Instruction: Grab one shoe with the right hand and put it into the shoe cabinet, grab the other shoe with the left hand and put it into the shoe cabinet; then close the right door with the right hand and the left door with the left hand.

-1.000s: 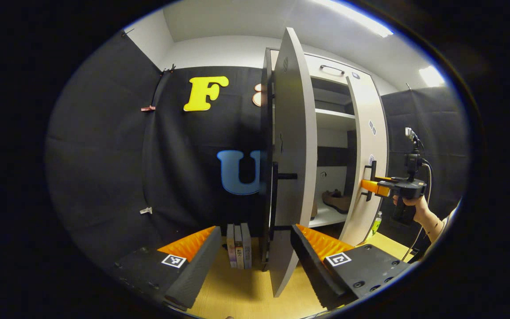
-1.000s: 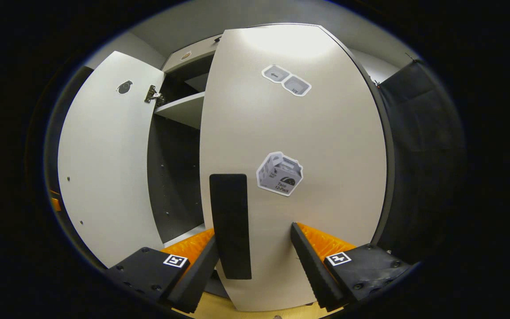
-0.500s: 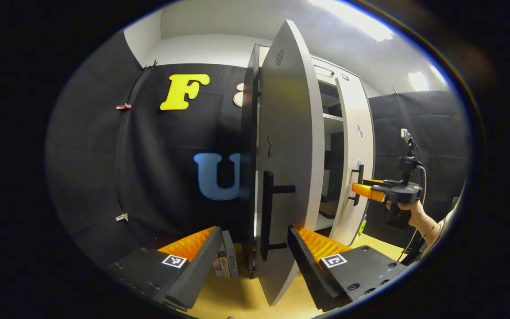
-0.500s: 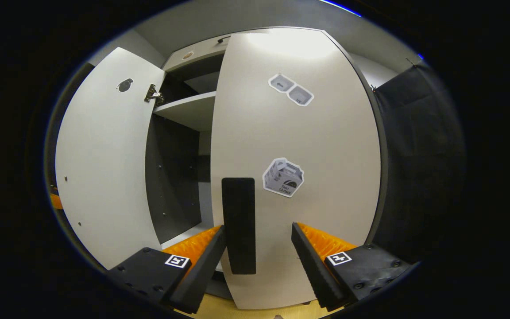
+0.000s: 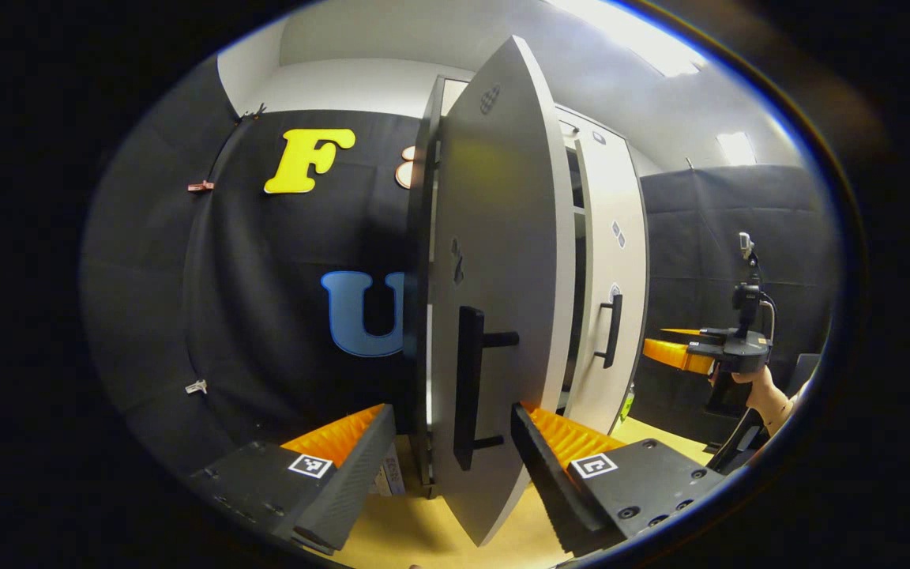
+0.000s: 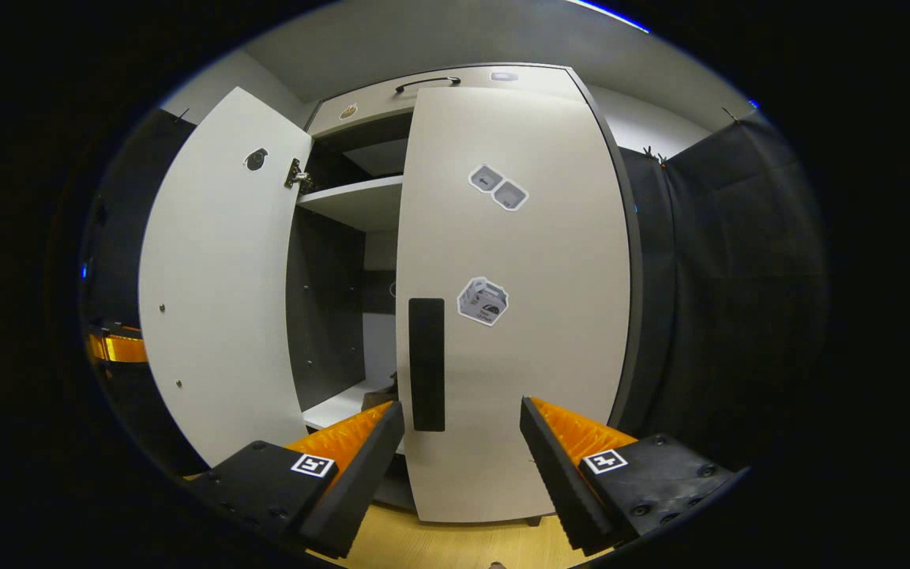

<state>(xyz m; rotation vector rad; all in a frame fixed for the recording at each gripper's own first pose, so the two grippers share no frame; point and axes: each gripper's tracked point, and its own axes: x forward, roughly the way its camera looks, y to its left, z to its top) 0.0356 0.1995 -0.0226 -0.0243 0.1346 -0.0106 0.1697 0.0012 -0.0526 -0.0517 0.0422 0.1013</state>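
The shoe cabinet's left door [image 5: 502, 261] stands partly open, its outer face turned to me in the left gripper view. Its black handle [image 5: 467, 387] lies between the spread fingers of my open left gripper [image 5: 451, 458]. The right door [image 6: 518, 300] sits about flush with the cabinet frame. My open right gripper [image 6: 459, 458] hangs a little back from its handle [image 6: 426, 363], holding nothing. That gripper [image 5: 680, 353], held by a hand [image 5: 763, 391], also shows in the left gripper view. A bit of a brown shoe [image 6: 380, 391] shows on the lower shelf through the gap.
Several books [image 5: 388, 474] stand on the wooden floor [image 5: 400, 537] left of the cabinet. A green bottle [image 5: 629, 399] stands at its right side. Black cloth walls close in on both sides. An upper shelf [image 6: 352, 201] shows inside the cabinet.
The left door has swung further toward shut with my left gripper. The right door has gone about flush, and my right gripper has drawn back from it.
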